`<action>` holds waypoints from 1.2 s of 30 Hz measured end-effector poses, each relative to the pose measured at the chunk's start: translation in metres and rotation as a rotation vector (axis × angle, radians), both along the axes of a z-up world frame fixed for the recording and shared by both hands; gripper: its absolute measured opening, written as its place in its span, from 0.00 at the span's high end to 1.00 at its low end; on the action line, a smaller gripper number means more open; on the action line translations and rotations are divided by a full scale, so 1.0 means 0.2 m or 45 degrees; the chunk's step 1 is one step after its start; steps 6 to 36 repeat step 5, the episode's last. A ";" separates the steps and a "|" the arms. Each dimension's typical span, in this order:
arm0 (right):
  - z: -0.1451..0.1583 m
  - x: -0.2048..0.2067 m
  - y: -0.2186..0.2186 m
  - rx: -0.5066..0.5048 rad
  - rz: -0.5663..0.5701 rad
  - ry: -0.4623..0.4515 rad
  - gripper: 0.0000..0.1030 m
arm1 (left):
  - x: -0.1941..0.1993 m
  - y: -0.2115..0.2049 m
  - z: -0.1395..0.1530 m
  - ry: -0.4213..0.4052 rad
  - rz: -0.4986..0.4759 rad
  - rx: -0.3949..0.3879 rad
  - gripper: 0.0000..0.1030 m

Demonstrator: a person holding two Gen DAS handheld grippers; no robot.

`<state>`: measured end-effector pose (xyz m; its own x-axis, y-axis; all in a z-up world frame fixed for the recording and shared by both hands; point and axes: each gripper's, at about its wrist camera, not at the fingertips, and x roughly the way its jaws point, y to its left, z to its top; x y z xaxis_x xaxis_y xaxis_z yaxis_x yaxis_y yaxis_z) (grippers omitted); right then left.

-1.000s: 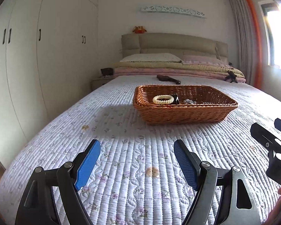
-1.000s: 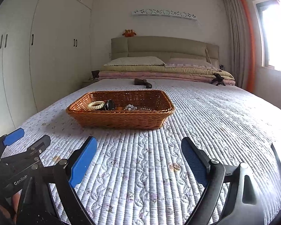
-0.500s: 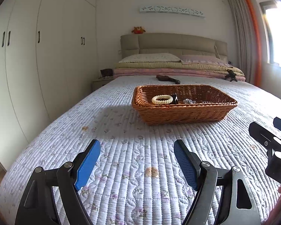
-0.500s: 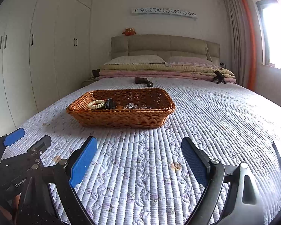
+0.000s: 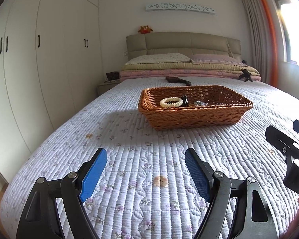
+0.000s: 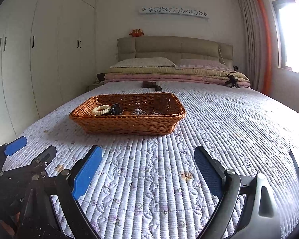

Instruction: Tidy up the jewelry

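A brown wicker basket (image 5: 195, 117) (image 6: 127, 124) sits in the middle of the quilted bed. Inside it lie a cream beaded bracelet (image 5: 171, 102) (image 6: 101, 110), a black watch (image 6: 115, 109), a small orange piece (image 6: 126, 112) and silvery jewelry (image 5: 200, 103) (image 6: 138, 111). My left gripper (image 5: 145, 157) hovers over the quilt well short of the basket, jaws open and empty. My right gripper (image 6: 148, 155) is beside it, also open with nothing between its blue pads. Each gripper shows at the edge of the other's view.
A dark brown object (image 5: 178, 80) lies on the quilt behind the basket. A small black tripod (image 5: 245, 75) rests by the folded blankets and pillows at the headboard. White wardrobes (image 5: 39, 63) line the left wall; a window and curtain (image 5: 259, 29) stand on the right.
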<state>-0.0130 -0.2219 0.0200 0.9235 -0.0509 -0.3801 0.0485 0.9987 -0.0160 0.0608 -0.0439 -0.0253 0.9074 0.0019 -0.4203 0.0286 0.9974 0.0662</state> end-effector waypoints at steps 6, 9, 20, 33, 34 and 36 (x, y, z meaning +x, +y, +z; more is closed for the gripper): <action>0.00 0.00 -0.01 0.011 -0.001 0.004 0.08 | 0.01 0.01 0.00 0.008 -0.030 -0.025 0.21; 0.00 0.00 -0.01 0.011 -0.001 0.004 0.08 | 0.01 0.01 0.00 0.008 -0.030 -0.025 0.21; 0.00 0.00 -0.01 0.011 -0.001 0.004 0.08 | 0.01 0.01 0.00 0.008 -0.030 -0.025 0.21; 0.00 0.00 -0.01 0.011 -0.001 0.004 0.08 | 0.01 0.01 0.00 0.008 -0.030 -0.025 0.21; 0.00 0.00 -0.01 0.011 -0.001 0.004 0.08 | 0.01 0.01 0.00 0.008 -0.030 -0.025 0.21; 0.00 0.00 -0.01 0.011 -0.001 0.004 0.08 | 0.01 0.01 0.00 0.008 -0.030 -0.025 0.21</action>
